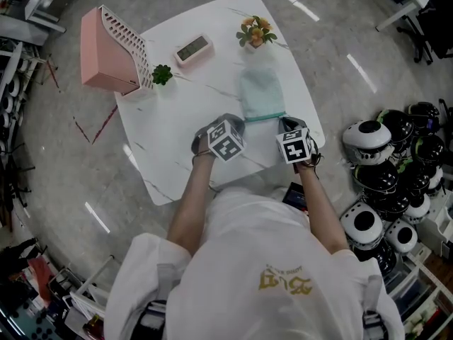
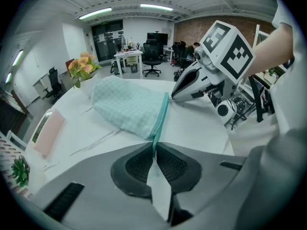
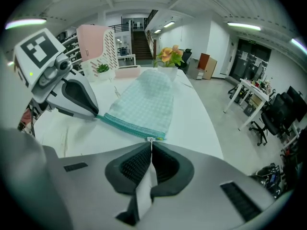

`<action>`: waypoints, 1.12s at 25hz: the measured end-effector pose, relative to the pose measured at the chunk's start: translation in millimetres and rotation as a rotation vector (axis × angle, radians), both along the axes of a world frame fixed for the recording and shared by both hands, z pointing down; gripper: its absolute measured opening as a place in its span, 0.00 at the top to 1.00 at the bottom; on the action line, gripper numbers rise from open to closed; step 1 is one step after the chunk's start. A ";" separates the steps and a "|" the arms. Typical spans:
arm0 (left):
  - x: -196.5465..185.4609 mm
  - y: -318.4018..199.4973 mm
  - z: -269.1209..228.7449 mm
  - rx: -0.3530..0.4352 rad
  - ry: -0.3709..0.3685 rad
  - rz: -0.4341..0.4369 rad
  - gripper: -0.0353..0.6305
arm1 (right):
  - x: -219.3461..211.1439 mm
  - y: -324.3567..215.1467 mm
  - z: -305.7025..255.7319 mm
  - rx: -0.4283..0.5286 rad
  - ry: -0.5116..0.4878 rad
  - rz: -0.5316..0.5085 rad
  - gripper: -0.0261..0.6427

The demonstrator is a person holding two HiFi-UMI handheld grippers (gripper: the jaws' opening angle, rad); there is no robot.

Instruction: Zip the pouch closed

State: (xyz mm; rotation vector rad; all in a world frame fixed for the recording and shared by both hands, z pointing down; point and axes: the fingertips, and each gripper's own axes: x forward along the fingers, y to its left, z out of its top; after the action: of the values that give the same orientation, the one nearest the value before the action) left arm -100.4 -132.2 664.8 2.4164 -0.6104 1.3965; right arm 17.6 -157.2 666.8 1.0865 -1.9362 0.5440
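A mint checked pouch with a teal zipper along its near edge lies flat on the white marble table. My left gripper is shut on the left end of the zipper tape, which runs taut from the pouch into the jaws. My right gripper is shut on the small zipper pull at the pouch's right corner. Each gripper appears in the other's view: the right gripper and the left gripper both meet the teal edge.
A pink slatted rack, a small green plant, a pink clock and a flower pot stand along the table's far side. Black-and-white helmets are piled on the floor to the right.
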 end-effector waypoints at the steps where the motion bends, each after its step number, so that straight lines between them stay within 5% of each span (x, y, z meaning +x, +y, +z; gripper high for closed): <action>1: 0.0 -1.4 -0.8 0.004 0.019 -0.025 0.87 | 0.6 -0.4 -2.0 0.006 -0.008 0.014 0.93; 6: -3.5 -7.5 -18.1 -0.010 0.163 -0.203 0.74 | 5.1 1.6 -20.1 0.026 -0.065 0.065 0.88; 11: -0.6 -15.5 -61.9 0.095 0.274 -0.338 0.85 | 7.8 -0.4 -56.9 0.085 -0.217 0.112 0.94; 16: -3.1 -19.1 -122.7 0.193 0.468 -0.563 0.92 | -0.4 10.1 -106.5 0.146 -0.372 0.042 0.94; 21: 8.2 -6.7 -174.7 0.190 0.717 -0.730 0.92 | -1.4 28.1 -151.0 0.177 -0.503 -0.010 0.94; 28: 27.4 29.1 -197.0 0.284 0.663 -0.769 0.92 | 12.9 51.7 -175.6 0.204 -0.548 -0.024 0.94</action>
State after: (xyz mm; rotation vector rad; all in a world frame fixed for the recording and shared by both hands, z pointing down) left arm -73.0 -103.1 467.7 2.2240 -1.3882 0.1968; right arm 30.5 -105.6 491.2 1.1171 -2.5219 0.6952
